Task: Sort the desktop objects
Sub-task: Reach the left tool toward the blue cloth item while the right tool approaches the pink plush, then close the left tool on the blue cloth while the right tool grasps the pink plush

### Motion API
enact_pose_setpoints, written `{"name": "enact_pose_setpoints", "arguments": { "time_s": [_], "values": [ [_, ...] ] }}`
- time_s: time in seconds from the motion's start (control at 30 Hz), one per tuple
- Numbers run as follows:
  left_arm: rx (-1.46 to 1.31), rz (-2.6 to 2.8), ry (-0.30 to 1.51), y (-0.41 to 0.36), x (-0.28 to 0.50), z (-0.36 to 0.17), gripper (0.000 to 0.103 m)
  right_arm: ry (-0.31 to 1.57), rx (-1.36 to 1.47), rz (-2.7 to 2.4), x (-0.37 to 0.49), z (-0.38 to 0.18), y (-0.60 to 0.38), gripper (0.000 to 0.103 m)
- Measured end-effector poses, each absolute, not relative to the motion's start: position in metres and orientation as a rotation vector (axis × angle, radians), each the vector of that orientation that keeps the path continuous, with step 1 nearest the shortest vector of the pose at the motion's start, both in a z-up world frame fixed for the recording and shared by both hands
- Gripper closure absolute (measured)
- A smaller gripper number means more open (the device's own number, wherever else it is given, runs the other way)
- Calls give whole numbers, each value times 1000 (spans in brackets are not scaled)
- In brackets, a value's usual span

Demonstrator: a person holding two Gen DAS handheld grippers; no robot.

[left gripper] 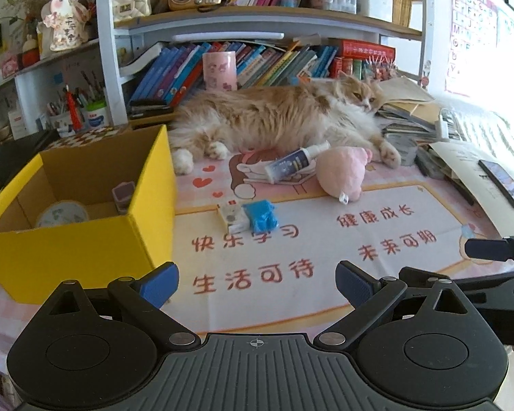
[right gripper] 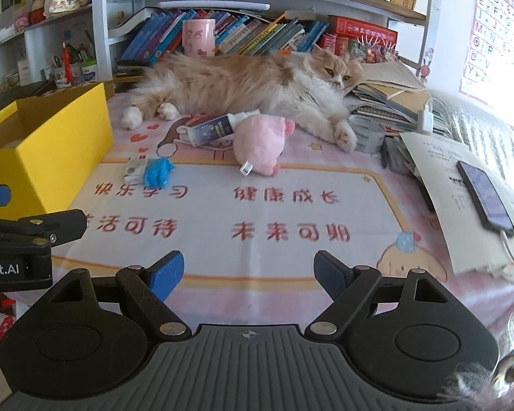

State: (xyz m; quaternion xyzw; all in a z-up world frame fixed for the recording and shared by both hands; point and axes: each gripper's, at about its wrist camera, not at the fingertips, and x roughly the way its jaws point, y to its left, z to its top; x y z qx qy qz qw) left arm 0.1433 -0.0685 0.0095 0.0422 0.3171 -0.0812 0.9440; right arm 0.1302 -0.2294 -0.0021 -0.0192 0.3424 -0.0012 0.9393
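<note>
Left wrist: left hand-held gripper point(left gripper: 257, 284) wide open, empty

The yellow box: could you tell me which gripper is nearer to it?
Left. The left gripper hangs open just beside the yellow box; the right gripper hangs open farther right.

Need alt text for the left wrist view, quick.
Open left gripper hovers empty over a desk mat; yellow box at left holds two items. Beyond: blue packet, spray bottle, pink plush, reclining cat.
</note>
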Motion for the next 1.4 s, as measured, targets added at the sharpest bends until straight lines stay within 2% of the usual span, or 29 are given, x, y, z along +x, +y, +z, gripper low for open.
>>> {"name": "enact_pose_setpoints", "arguments": {
  "time_s": [0.6,1.4],
  "values": [
    [133,-60,671,-114,179,8,3,720,8,97,196,-8,-284,21],
    [157,-25,685,-128,241,-15,4,740,64,139,256,-16,-305,21]
  ]
}}
